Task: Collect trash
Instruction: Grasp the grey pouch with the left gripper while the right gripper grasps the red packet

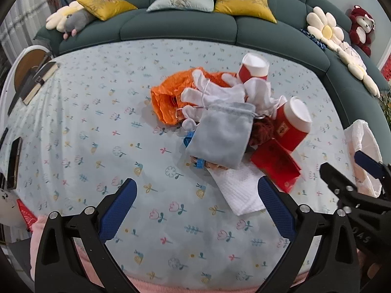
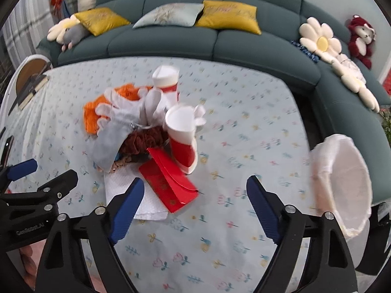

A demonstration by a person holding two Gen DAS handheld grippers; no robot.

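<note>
**2 spread grippers above a heap of trash**

Left gripper (image 1: 198, 202): blue pads set wide apart, pinching nothing, flowered tablecloth (image 1: 97, 127) bare between them. Right pad lying over the near corner of a white paper napkin (image 1: 238, 193). Just ahead and slightly right: grey drawstring pouch (image 1: 222, 134), long axis running from near-left to far-right, gathered mouth pointing away. Beyond it, white gloves (image 1: 210, 92) draped over an orange plastic bag (image 1: 166, 100). Off to the right of the pouch, a red box (image 1: 276, 166), flat on the napkin's edge.

Right gripper (image 2: 195, 200): pads likewise spread, gripping nothing, no item caught between them. Left pad over the napkin, beside the near end of the red box, whose long axis runs from far-left to near-right. Just ahead: 1 red-and-white paper cup (image 2: 182, 134), tipped, open mouth pointing up and toward the camera, inside looking empty. Farther off: a 2nd paper cup (image 2: 166, 78), tilted, behind the gloves. Brown crumpled fabric (image 2: 144, 139) left of the near cup, under the pouch.

To the right of the right gripper, at the table edge: bin (image 2: 342, 183) lined with a white bag, mouth tilted toward the table, nothing visible inside.

Beyond everything: dark green sofa (image 2: 220, 46) with cushions.
</note>
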